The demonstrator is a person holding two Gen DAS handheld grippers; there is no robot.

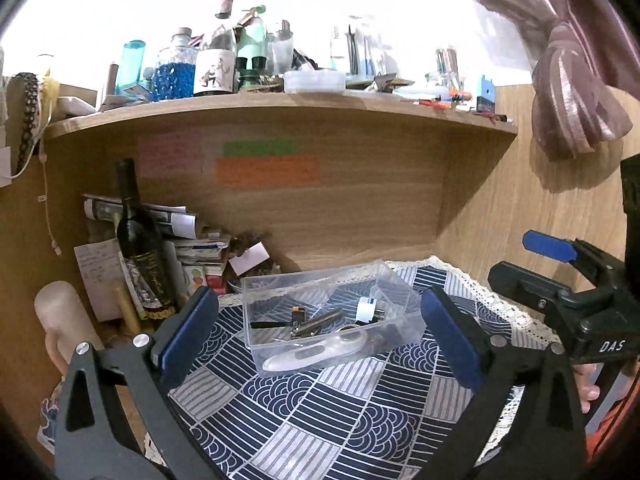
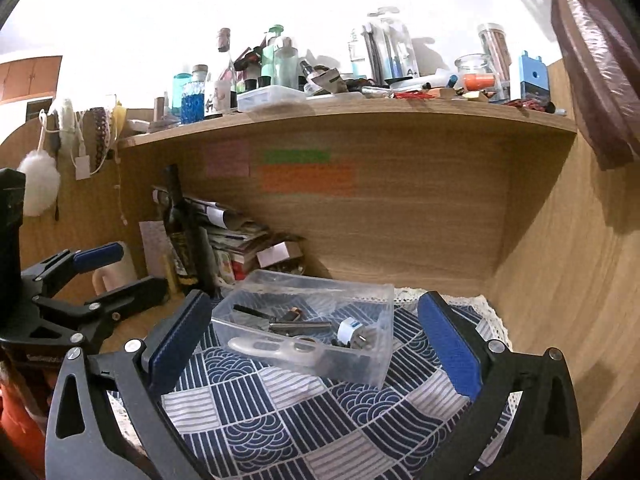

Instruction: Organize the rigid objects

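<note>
A wooden desk alcove with a cluttered upper shelf [image 1: 280,108] is enclosing the scene, its back panel carrying pink, green and orange paper notes [image 1: 267,171]. A navy-and-white patchwork cloth with a lace edge [image 1: 320,412] is covering the desk surface. At the left rear, a dark glass wine bottle with a gold label [image 1: 140,240] is standing upright against a pile of papers and magazines [image 1: 188,236].

The left gripper [image 1: 320,332], black-framed with blue pads, is hovering above the cloth with its fingers spread wide apart and gripping nothing. The right gripper [image 2: 316,340] is likewise standing wide apart and unloaded; each gripper is appearing at the edge of the other's view.

A clear rectangular plastic box [image 1: 332,316] is sitting on the cloth ahead of both grippers, framed between their fingers. Inside it, a translucent white plastic tool with oval holes [image 1: 320,354] is leaning along the near wall. A white plug adapter with a blue band [image 2: 354,330] is lying toward the right end. Small dark metal pieces [image 1: 308,322] are lying mixed in the middle; their exact kinds cannot be told.
</note>
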